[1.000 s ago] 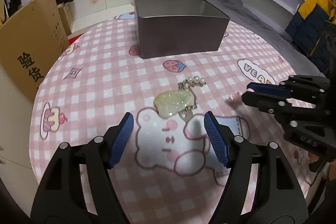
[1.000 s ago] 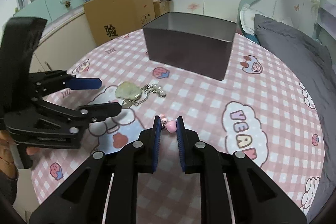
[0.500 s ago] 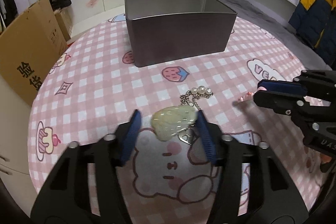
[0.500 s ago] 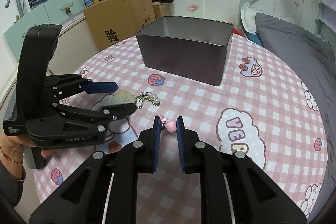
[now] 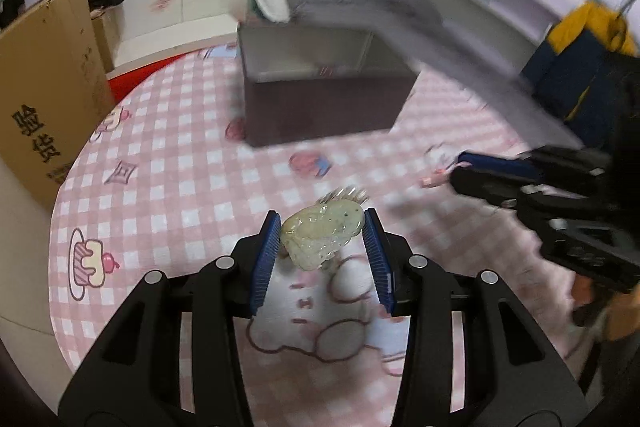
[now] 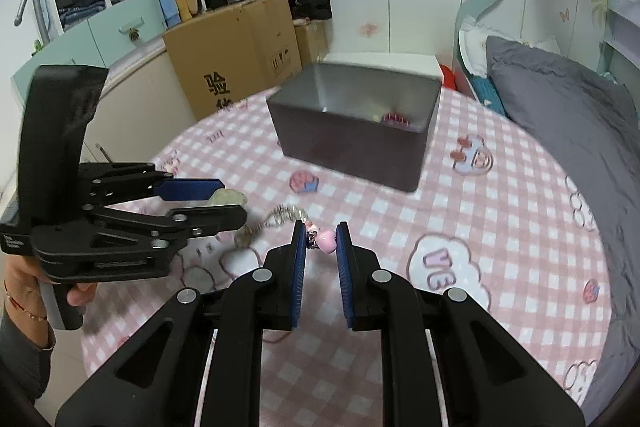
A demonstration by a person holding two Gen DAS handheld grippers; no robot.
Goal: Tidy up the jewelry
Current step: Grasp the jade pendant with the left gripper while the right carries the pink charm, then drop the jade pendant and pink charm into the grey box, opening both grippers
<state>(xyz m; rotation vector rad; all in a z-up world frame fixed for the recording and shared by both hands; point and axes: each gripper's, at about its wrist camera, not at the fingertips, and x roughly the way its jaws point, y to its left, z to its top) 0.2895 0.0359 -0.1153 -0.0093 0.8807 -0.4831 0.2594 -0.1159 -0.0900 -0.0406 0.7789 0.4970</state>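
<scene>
Left wrist view: the left tongs (image 5: 322, 227) are clenched on a pale green jade-like pendant (image 5: 322, 235), both blue pads pressed against its sides; they have just been closing on it. The pendant sits clear above the pink checked surface (image 5: 168, 187), and its beaded chain (image 5: 345, 193) shows blurred just behind it. From the right wrist view the chain (image 6: 280, 217) hangs from the pendant (image 6: 228, 195) down toward the cloth, though whether its end touches I cannot tell.

The right tongs (image 6: 320, 239) are nearly closed, grasping a small pink charm (image 6: 326, 241) with a bit of metal link beside it, also above the cloth. In the left view these tongs (image 5: 460, 171) reach in from the right with the charm (image 5: 434, 179) at their tips.

A dark, open metal box (image 6: 352, 143) stands farther back on the surface, well apart from both tongs; something pink (image 6: 396, 118) lies inside it by the far right wall. A hand (image 6: 24, 291) grips the left tool's handle.
</scene>
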